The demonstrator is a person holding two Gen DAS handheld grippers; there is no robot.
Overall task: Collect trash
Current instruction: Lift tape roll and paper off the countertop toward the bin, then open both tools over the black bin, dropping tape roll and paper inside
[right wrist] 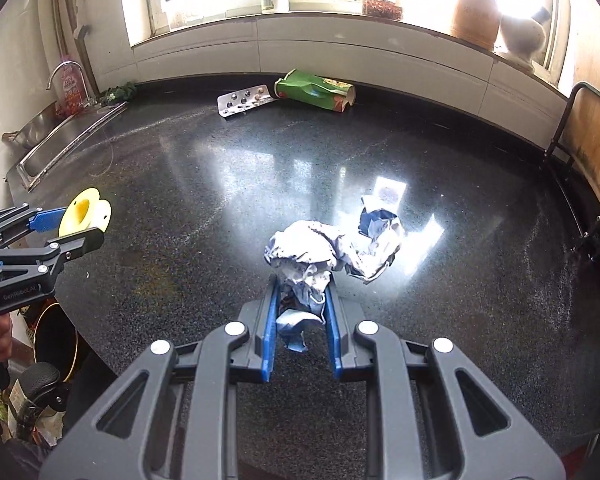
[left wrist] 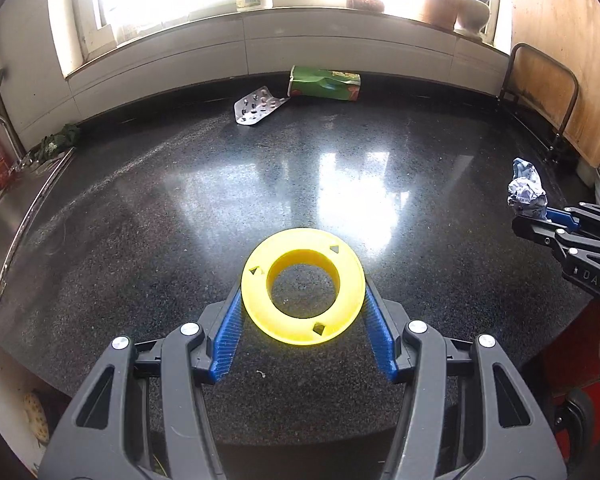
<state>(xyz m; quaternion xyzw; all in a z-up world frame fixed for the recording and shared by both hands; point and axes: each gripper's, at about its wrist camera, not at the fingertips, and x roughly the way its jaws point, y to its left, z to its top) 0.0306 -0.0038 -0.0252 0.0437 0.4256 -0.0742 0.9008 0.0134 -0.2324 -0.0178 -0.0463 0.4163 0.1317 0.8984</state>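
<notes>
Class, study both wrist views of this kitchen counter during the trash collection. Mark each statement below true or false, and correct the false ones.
1. The left gripper holds a yellow ring. True.
2. The right gripper is empty. False: it grips crumpled paper.
3. The green carton stands upright. False: it lies on its side.
4. A blister pack lies beside the carton. True.

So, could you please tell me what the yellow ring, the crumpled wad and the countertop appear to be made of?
Yellow ring: looks like matte moulded or printed plastic, rigid, with small cut-outs.
Crumpled wad: probably thin blue-and-white paper or film, going by its sharp creases; a wrapper is possible.
Countertop: seemingly polished dark speckled stone or a composite, mirroring the window.
</notes>
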